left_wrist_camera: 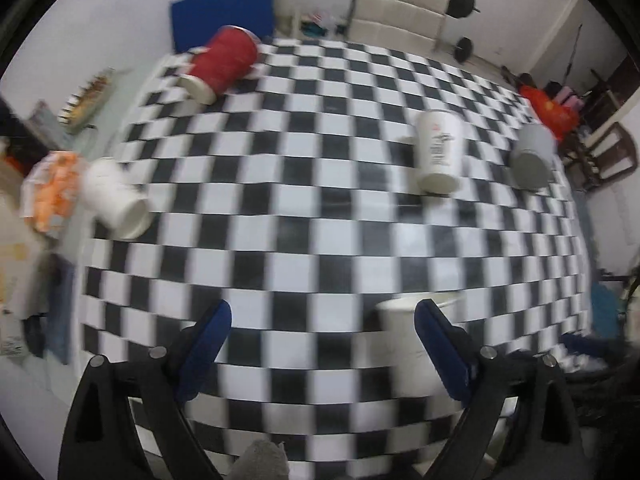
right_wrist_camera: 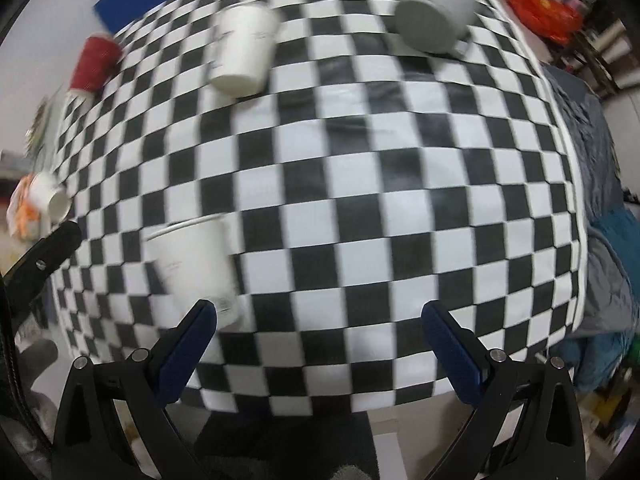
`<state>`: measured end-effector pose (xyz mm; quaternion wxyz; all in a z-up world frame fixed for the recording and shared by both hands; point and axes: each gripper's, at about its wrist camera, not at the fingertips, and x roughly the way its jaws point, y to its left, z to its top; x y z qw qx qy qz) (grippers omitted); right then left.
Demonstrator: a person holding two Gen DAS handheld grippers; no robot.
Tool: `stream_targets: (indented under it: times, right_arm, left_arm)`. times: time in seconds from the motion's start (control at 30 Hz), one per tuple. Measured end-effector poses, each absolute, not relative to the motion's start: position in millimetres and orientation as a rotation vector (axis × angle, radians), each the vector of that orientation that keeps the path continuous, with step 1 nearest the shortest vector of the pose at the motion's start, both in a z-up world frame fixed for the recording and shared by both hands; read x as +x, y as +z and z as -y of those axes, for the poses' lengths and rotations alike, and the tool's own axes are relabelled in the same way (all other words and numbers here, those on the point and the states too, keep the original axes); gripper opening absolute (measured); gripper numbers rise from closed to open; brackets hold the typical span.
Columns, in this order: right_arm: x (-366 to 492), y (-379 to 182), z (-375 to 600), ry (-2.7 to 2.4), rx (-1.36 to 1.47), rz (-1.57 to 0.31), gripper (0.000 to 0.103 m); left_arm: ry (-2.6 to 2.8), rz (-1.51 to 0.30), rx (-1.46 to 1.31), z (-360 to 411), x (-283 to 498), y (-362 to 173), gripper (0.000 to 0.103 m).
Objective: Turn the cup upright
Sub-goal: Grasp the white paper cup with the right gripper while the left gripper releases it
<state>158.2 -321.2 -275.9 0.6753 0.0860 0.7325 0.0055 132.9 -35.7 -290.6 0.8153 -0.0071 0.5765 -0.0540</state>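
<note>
Upright white cup (left_wrist_camera: 408,344), label unreadable

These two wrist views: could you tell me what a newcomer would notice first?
The black-and-white checkered tablecloth fills both views. Cups lie tipped over on it: a red cup at the far left, a printed white cup and a grey cup toward the right. One white cup stands upright near the open left gripper.

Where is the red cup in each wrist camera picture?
Left wrist view: the red cup lies on its side at upper left, at the checkered cloth's far corner.
Right wrist view: the red cup sits at the left edge, upper part, smaller.
Shared landmark: the grey cup, at the right in both.
</note>
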Motion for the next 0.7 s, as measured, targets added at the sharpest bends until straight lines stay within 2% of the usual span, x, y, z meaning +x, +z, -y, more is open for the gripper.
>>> stream_targets:
  times: [0.37,0.57,0.7]
  right_arm:
    - [198,-312,253,0.155,0.099,-1.762,0.103]
    - [215,-332,232,0.174,0.031,-1.829,0.102]
    - [222,-347,224,0.181,0.003,-1.882,0.096]
  left_arm:
    - [0.056,-1.332,0.001,-13,122,-359,0.094]
    - [0.052,-1.352,-0.003,-10,126,-374,0.094]
    - [0.040,-1.358,-0.002,-4,129,-376,0.094]
